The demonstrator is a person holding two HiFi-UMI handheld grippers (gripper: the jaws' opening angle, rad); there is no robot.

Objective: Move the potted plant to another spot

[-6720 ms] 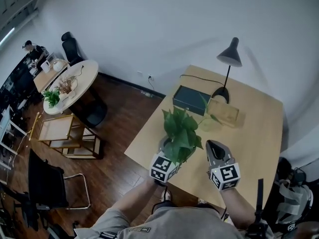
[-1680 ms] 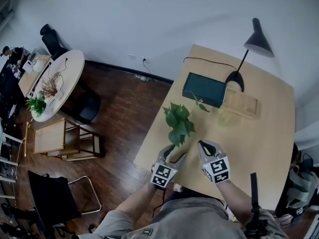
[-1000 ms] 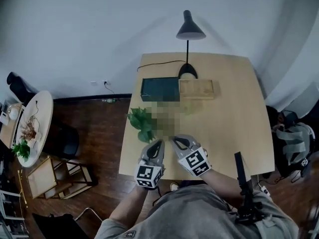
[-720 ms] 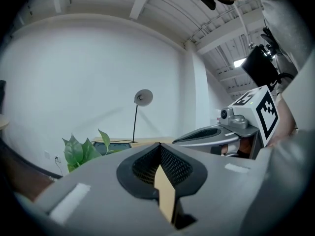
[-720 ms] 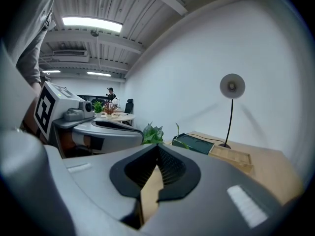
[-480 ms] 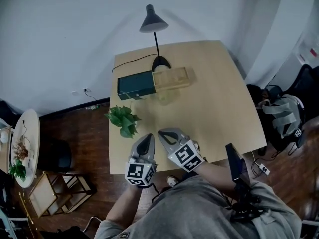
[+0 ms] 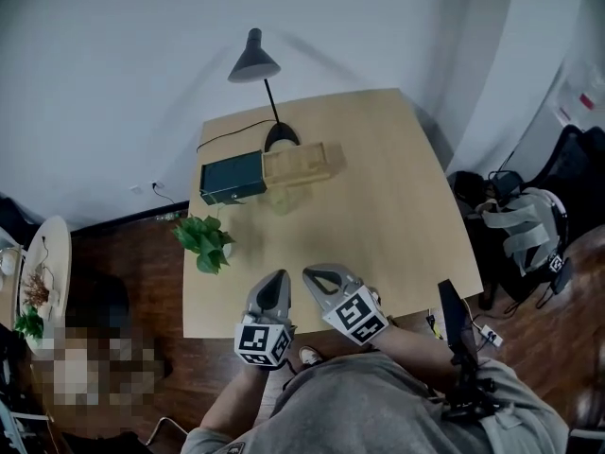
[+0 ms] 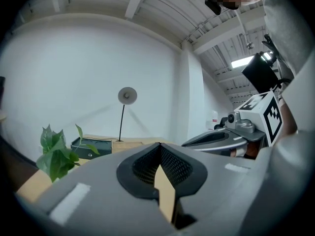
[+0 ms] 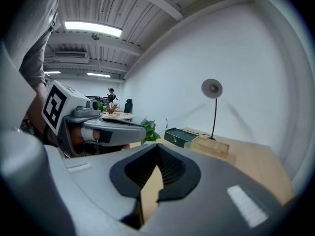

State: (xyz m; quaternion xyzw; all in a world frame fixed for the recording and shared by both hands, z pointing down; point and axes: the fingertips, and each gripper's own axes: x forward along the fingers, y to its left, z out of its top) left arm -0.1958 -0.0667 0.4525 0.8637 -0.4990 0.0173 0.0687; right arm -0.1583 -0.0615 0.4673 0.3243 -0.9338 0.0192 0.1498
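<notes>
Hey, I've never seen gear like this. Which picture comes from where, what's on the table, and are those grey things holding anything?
There is no robot: a person holds a grey two-jaw gripper in each hand. The top-down picture comes from a camera on the person's head. The other two come from cameras riding on the grippers, looking along their jaws. On the wooden table stand a lamp, a dark green box, a wooden tray beside it, and the potted plant near the left edge. The left gripper and right gripper are over the near side, jaws shut, holding nothing.
</notes>
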